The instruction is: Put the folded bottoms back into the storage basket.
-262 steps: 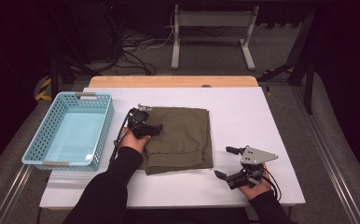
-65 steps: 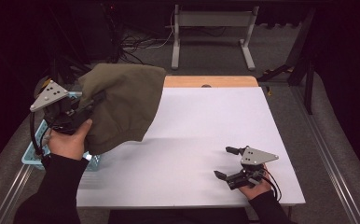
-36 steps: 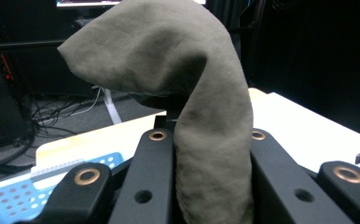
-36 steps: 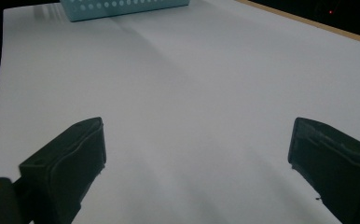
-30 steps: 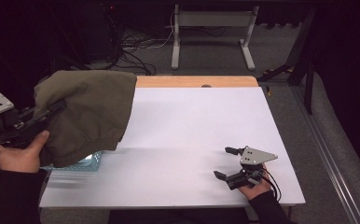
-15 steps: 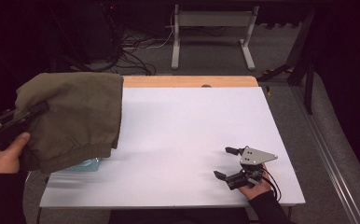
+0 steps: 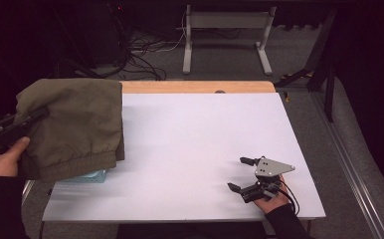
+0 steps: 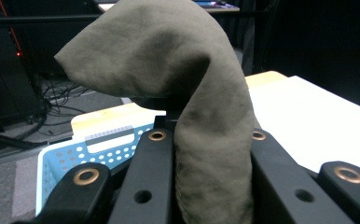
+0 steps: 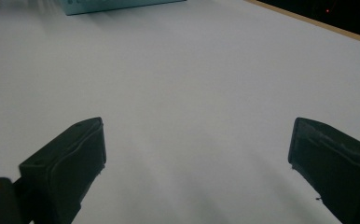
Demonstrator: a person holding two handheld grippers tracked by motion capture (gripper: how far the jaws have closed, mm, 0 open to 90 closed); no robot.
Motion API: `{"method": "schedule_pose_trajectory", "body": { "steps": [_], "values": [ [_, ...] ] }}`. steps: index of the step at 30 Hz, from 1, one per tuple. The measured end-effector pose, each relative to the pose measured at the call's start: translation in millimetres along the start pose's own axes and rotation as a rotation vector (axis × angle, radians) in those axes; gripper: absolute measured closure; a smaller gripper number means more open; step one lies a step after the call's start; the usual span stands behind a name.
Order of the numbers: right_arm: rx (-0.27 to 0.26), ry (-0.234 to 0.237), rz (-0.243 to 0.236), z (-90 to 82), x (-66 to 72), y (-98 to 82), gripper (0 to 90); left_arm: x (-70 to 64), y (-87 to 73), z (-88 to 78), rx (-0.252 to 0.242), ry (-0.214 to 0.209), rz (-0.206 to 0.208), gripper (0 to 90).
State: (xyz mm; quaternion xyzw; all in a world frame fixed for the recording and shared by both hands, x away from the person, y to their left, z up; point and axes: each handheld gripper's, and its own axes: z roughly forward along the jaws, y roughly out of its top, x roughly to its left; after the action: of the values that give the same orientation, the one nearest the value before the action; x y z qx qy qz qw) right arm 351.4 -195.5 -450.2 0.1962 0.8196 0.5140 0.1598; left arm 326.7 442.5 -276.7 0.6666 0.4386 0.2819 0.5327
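Observation:
An olive-green folded garment (image 7: 75, 129) hangs in the air over the table's left edge, held up by my left gripper (image 7: 31, 118). In the left gripper view the cloth (image 8: 192, 93) is pinched between the two black jaws of my left gripper (image 8: 208, 130) and drapes over them. Under it lies a light-blue perforated basket (image 8: 75, 149), of which a corner (image 7: 88, 176) peeks out below the garment. My right gripper (image 7: 237, 173) rests at the table's front right, open, with nothing between its jaws (image 9: 197, 149).
The white table top (image 7: 195, 139) has a wooden strip (image 7: 195, 87) along its far edge. A metal stand (image 7: 225, 35) and cables lie on the floor behind. The basket's edge (image 9: 122, 4) is at the top of the right gripper view.
My left hand has carried the garment further left and slightly down, over the basket. The right gripper has stayed where it was.

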Motion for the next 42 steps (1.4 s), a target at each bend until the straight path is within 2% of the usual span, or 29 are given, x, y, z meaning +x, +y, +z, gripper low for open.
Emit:
{"method": "schedule_pose_trajectory", "body": {
  "steps": [10, 18, 25, 36, 42],
  "values": [
    [0.002, 0.004, -0.002, 0.5, 0.1, 0.0, 4.8, 11.7, -0.6, 17.5, 0.041, -0.011, 0.007, 80.9],
    [0.003, 0.002, -0.003, 0.6, 0.2, 0.0, 4.9, 22.3, -0.4, 31.1, 0.085, 0.006, 0.021, 80.6],
    [0.006, 0.004, -0.005, 1.1, 0.5, -0.1, 4.9, 37.5, -2.6, 42.3, 0.121, 0.027, 0.006, 80.3],
    [0.008, 0.008, -0.005, 1.3, 0.6, -0.1, 4.9, 48.0, -5.2, 55.3, 0.164, 0.02, 0.001, 80.0],
    [0.01, 0.008, -0.003, 1.3, 0.5, -0.1, 4.9, 59.6, -9.6, 65.0, 0.203, 0.029, -0.021, 79.7]
  ]
}}
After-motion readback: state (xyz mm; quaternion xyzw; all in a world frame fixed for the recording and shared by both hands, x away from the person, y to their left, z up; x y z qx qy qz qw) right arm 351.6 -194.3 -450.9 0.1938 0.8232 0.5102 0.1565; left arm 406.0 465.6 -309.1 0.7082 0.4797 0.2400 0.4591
